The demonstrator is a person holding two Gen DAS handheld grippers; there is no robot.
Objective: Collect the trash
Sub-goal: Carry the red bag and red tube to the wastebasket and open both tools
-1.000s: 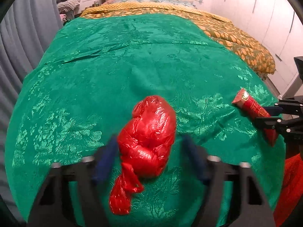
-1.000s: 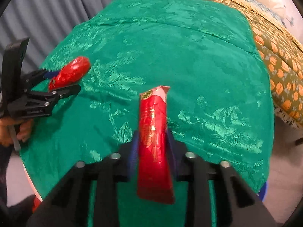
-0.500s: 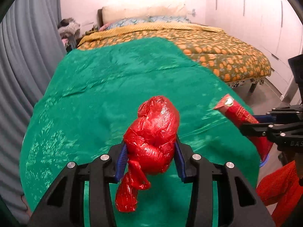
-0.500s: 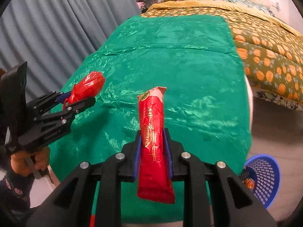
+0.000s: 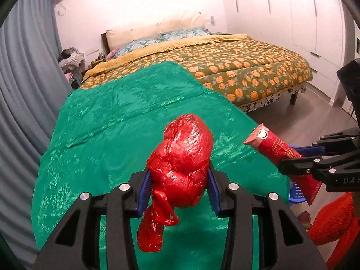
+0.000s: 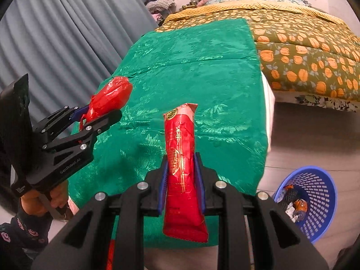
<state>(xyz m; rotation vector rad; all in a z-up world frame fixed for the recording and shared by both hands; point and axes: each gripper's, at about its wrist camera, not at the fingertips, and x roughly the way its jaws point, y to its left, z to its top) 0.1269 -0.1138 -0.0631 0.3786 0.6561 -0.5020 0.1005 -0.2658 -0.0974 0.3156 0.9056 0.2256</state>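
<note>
In the left wrist view the blue basket (image 5: 295, 193) at four o'clock shows only a sliver behind the red wrapper (image 5: 279, 148) and the right gripper (image 5: 290, 157). In the right wrist view the scraps inside the basket (image 6: 315, 202) are too small to identify, and the person's hand (image 6: 45, 200) at eight o'clock is mostly covered.

Crumpled red plastic bag (image 5: 182, 164) held aloft, long red wrapper (image 6: 182, 168) upright, clamped

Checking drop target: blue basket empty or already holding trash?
Holding trash: wrappers lie inside the blue basket, seen through its open top on the floor.
</note>
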